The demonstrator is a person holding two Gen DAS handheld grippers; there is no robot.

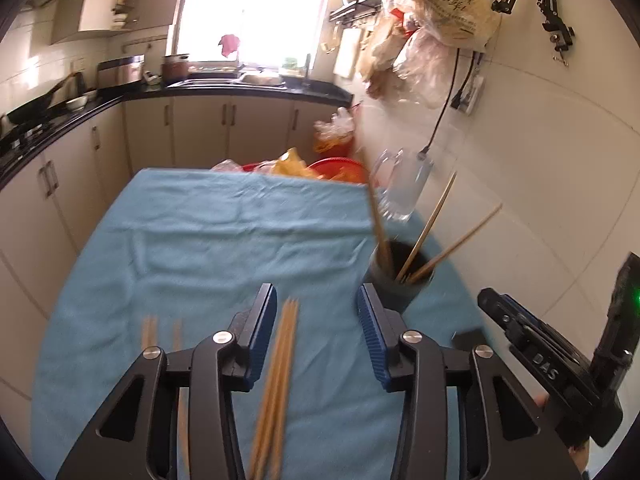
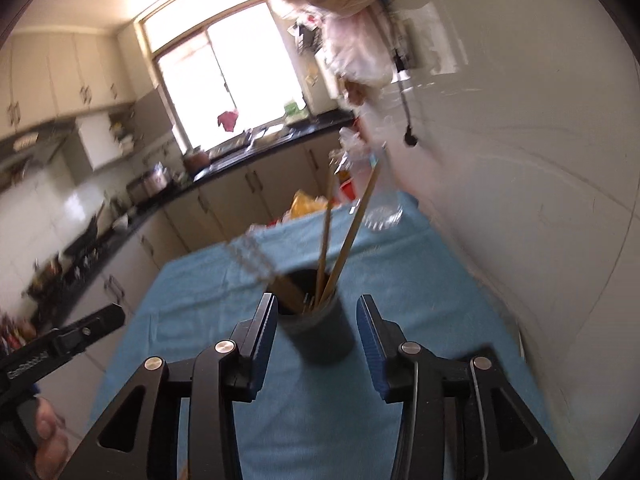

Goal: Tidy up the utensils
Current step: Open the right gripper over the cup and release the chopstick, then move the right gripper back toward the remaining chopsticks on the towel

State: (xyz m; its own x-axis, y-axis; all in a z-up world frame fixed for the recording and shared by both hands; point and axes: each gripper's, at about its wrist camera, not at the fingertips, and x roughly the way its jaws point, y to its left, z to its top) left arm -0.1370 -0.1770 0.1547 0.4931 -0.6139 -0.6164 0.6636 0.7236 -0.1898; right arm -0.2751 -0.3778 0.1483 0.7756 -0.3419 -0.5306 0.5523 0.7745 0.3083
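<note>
Our left tool (image 1: 317, 308) hangs with its blue-padded jaws wide apart above the bench (image 1: 200, 240), which is draped in a light blue cloth. Directly between and below the jaws lies a bundle of thin, pale wooden chopsticks (image 1: 280, 376), running lengthwise from six toward twelve o'clock; a few loose ones (image 1: 150, 332) lie at about nine o'clock of it, blurred by motion. The dark cylindrical holder cup (image 1: 400, 280) stands at roughly two o'clock of the left tool, already carrying several chopsticks that lean outward against its rim.

Our right tool (image 2: 317, 308) is likewise spread open, gripping nothing, with the same cup (image 2: 316, 328) sitting between its jaws; we cannot tell whether the pads touch it. A clear glass mug (image 1: 404, 188) stands beyond the cup, near the wall.

We judge the chopsticks light, stiff and smooth, so they are apt to roll or fan out of a loose pinch. We would take the bundle near its middle, squarely across its length, so it stays balanced. The cup looks light enough to tip under the leaning sticks; bracing it around its lower wall seems wise.
</note>
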